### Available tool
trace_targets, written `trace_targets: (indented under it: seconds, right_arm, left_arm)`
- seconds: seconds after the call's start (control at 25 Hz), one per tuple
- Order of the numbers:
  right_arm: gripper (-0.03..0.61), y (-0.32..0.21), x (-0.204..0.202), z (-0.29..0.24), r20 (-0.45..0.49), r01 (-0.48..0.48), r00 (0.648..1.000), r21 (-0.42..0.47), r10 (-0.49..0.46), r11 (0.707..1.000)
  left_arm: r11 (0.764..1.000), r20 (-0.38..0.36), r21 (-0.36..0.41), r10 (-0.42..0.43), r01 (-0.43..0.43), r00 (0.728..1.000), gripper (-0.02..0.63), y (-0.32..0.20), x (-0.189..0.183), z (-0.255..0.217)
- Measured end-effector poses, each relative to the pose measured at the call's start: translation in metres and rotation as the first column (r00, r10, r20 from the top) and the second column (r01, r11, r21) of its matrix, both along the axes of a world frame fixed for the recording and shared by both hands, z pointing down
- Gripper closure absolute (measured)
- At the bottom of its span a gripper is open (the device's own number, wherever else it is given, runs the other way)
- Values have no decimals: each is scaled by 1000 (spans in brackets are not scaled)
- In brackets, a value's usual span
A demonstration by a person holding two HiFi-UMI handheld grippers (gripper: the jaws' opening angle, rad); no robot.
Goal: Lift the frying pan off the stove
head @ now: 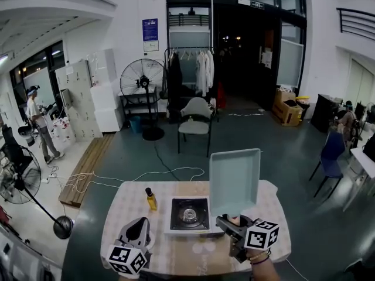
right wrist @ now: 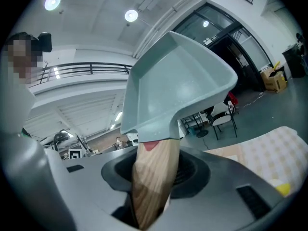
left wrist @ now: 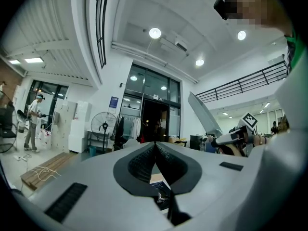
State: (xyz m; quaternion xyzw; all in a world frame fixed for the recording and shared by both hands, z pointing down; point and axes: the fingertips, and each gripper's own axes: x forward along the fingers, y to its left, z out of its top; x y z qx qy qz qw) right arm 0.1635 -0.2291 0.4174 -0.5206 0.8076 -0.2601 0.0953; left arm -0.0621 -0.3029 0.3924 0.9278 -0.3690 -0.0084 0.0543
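The square, pale blue-green frying pan (head: 234,180) is already clear of the stove. It hangs in the air over the right part of the table, tipped steeply up so that its open inside faces the person. The right gripper (head: 229,221) is clenched on the pan's light wooden handle (right wrist: 151,182), with both jaws pressing its sides just below where the handle meets the pan body. The left gripper (head: 139,222) hovers at the near left of the table, its jaws brought together with nothing between them.

The white portable gas stove (head: 188,214) sits in the middle of the cloth-covered table (head: 126,206), its black burner bare. A small yellow bottle with a dark cap (head: 151,199) stands just to the left of it.

The pan looks stiff and thin-walled, probably fairly light, but all its weight sits beyond the grip. It will likely want to droop or roll about the handle. The handle's wood looks smooth and rounded, so it may twist between the pads. The handle is the sensible place to hold, close to the pan body, with the pan kept level.
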Motion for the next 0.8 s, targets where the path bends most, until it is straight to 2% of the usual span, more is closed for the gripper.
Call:
trace_targets:
  seconds: [0.8]
  right_arm:
    - [423, -11, -18, 11, -1, 16, 1000, -38, -16, 999]
  left_arm:
    - [1000, 23, -7, -16, 16, 1000, 591, -2, -17, 12]
